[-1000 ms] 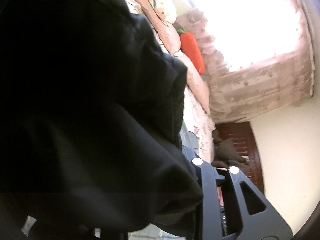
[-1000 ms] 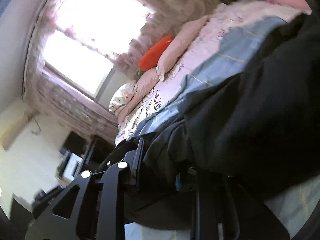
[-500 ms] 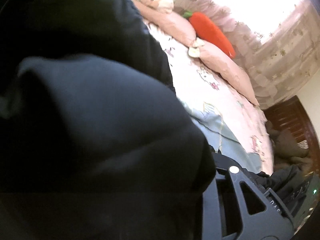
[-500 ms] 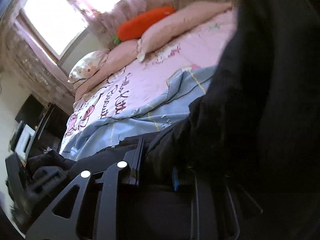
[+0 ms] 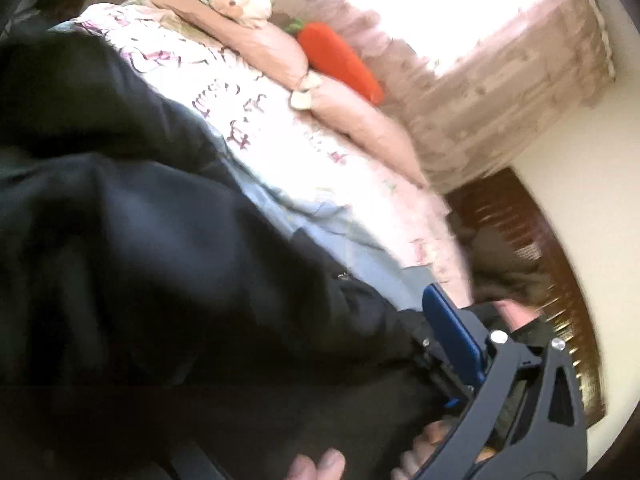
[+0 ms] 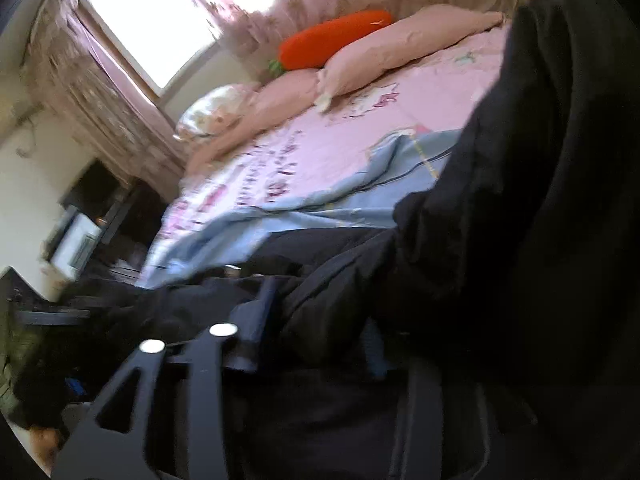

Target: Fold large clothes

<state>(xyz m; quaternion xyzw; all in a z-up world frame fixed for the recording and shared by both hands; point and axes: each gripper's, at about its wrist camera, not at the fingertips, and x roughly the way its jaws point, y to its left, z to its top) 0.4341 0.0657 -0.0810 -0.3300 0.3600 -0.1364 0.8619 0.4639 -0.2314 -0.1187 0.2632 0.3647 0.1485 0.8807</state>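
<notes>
Right, both your grippers have just been opening: the left gripper (image 5: 360, 360) stands wide, the right gripper (image 6: 316, 332) part open with cloth between. That black garment (image 5: 180, 260) lies bunched on the bed (image 5: 280, 128). Next, find an edge.

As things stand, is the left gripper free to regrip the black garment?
Probably yes: the left gripper, jaws just opened, sits right against the black garment with nothing between.

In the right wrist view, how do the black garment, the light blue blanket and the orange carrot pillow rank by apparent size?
1. black garment, though it lies nearest the camera, which enlarges it
2. light blue blanket
3. orange carrot pillow, farthest away
</notes>
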